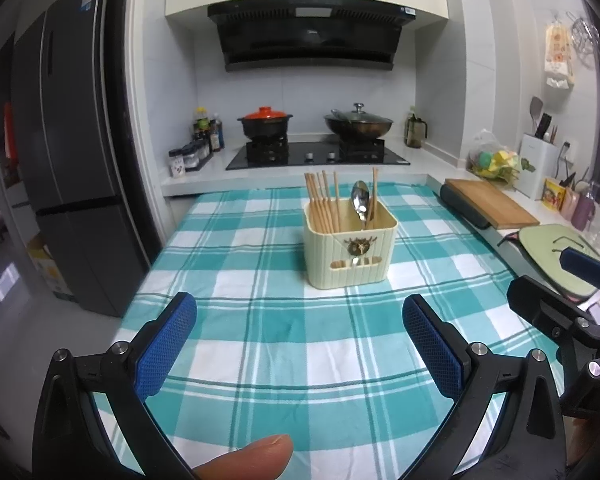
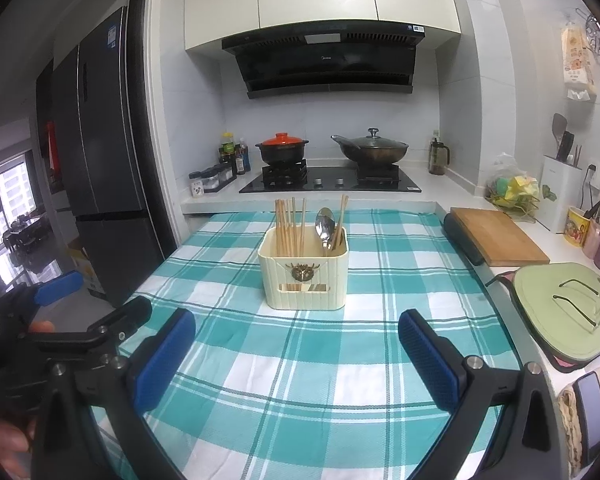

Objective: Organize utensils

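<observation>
A cream utensil holder point(image 1: 350, 254) stands upright on the teal plaid tablecloth point(image 1: 260, 340). It holds several wooden chopsticks point(image 1: 323, 204) on its left side and a metal spoon point(image 1: 359, 200) with one more chopstick on its right. My left gripper point(image 1: 299, 320) is open and empty, well short of the holder. In the right wrist view the holder point(image 2: 303, 274), chopsticks point(image 2: 288, 226) and spoon point(image 2: 325, 226) show the same way. My right gripper point(image 2: 298, 334) is open and empty, near the table's front. Each gripper shows at the edge of the other's view.
A stove point(image 1: 318, 154) with a red-lidded pot point(image 1: 265, 120) and a wok point(image 1: 358, 122) stands behind the table. A wooden cutting board point(image 2: 498, 234) and a green board point(image 2: 564, 312) lie on the right counter. A dark fridge point(image 1: 72, 160) stands left.
</observation>
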The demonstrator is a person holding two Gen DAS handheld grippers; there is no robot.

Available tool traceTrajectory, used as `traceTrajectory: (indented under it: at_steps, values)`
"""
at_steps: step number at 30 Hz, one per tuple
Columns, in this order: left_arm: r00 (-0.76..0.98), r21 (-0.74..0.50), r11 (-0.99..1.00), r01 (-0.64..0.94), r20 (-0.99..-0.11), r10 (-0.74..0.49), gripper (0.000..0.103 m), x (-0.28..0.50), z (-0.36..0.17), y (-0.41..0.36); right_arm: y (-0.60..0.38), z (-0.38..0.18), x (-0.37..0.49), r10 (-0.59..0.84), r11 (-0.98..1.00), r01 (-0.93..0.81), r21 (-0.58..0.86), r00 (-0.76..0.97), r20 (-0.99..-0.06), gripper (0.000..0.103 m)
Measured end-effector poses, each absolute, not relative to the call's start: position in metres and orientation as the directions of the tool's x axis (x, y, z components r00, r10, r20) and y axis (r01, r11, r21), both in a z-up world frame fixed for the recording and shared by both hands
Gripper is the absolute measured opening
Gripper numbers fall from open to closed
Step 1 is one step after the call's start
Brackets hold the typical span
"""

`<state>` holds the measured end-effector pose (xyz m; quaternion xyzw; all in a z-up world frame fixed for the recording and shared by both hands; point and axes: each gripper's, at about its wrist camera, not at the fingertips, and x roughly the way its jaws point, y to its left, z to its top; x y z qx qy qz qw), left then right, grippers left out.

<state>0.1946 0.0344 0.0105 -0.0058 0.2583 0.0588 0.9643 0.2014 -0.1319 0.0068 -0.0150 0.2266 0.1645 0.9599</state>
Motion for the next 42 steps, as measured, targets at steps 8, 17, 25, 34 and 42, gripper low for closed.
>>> traceTrajectory:
  at_steps: [8,17,25,34,42]
  values:
    - [0.856,0.019,0.993,-0.116,-0.506,0.109,0.103,0.1962,0.0085,0.0358,-0.1304,0.0073,0.2005,0.313,0.944,-0.327,0.046,0.842,-0.44,0.103]
    - [0.847,0.007,0.992,-0.125,-0.52,0.111,0.103,0.1982,0.0051,0.0391,-0.1248,0.0079,0.2015,0.319,0.941,-0.338,0.038,0.84,-0.438,0.103]
    - [0.849,0.012,0.991,-0.131,-0.515,0.118,0.103,0.1967,0.0059,0.0375,-0.1231,0.0078,0.1997,0.321,0.94,-0.34,0.038,0.839,-0.439,0.103]
    - [0.848,0.017,0.992,-0.126,-0.516,0.117,0.103,0.1974,0.0056,0.0367,-0.1237,0.0081,0.1999,0.321,0.94,-0.34,0.038,0.839,-0.44,0.103]
    - [0.864,0.024,0.988,-0.149,-0.484,0.142,0.103,0.1911,0.0071,0.0382,-0.1292,0.0048,0.1996,0.314,0.942,-0.332,0.039,0.836,-0.45,0.103]
